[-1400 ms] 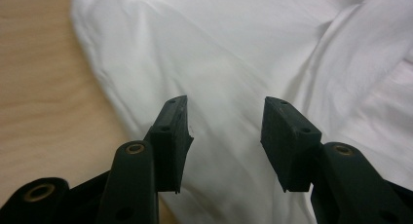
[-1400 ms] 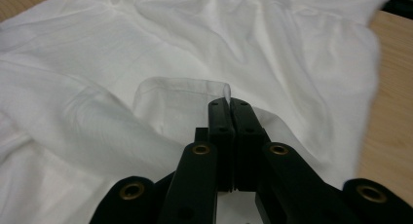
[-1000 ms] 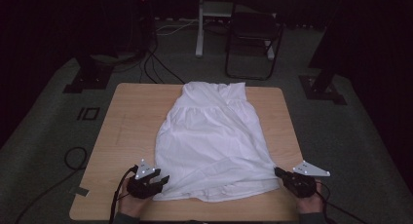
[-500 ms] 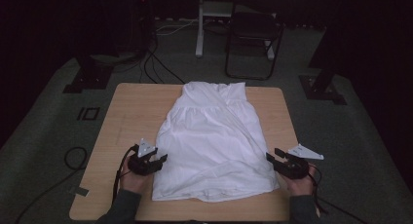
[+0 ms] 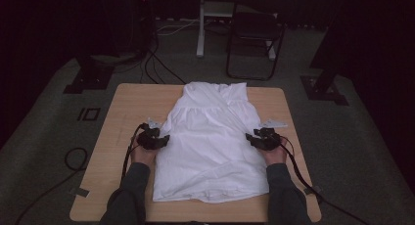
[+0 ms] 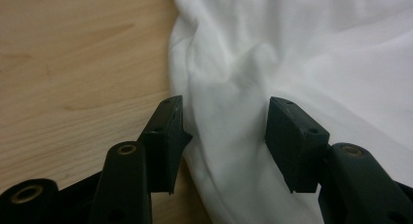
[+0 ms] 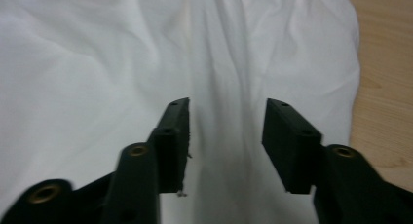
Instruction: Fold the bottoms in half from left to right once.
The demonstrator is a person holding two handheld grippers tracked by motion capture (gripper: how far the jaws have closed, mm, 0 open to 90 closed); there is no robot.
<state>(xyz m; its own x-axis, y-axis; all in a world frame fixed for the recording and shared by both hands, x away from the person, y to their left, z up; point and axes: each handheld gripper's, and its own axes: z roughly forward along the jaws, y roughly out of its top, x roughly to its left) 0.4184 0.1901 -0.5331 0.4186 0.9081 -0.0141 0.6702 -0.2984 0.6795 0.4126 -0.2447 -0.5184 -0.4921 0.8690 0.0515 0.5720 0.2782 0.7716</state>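
Both of your hand-held grippers have travelled up from the hem corners of the white garment (image 5: 211, 146) to its waist, one on each side edge, while the cloth itself has kept its place on the surface (image 5: 117, 112).

At left, your left hand-held gripper (image 5: 162, 140) has its jaws partly spread over the garment's rumpled side edge, pressing nothing. The garment lies flat down the middle of the surface, neckline at the far end, hem toward you. At right, your right hand-held gripper (image 5: 252, 139) has just been narrowing from a wider spread; cloth lies under the gap between its jaws, which do not pinch it.

The risk from here, as it looks: a closing jaw could catch just the top layer, or a stray wrinkle rather than the full edge, so a lift or fold would come out skewed. Uneven pulls from the two sides could drag the garment off centre.

Beyond the pale wooden surface, a dim room holds grey carpet, trailing cables (image 5: 147, 58), dark stand feet (image 5: 90, 78) and a dark chair (image 5: 254, 34).
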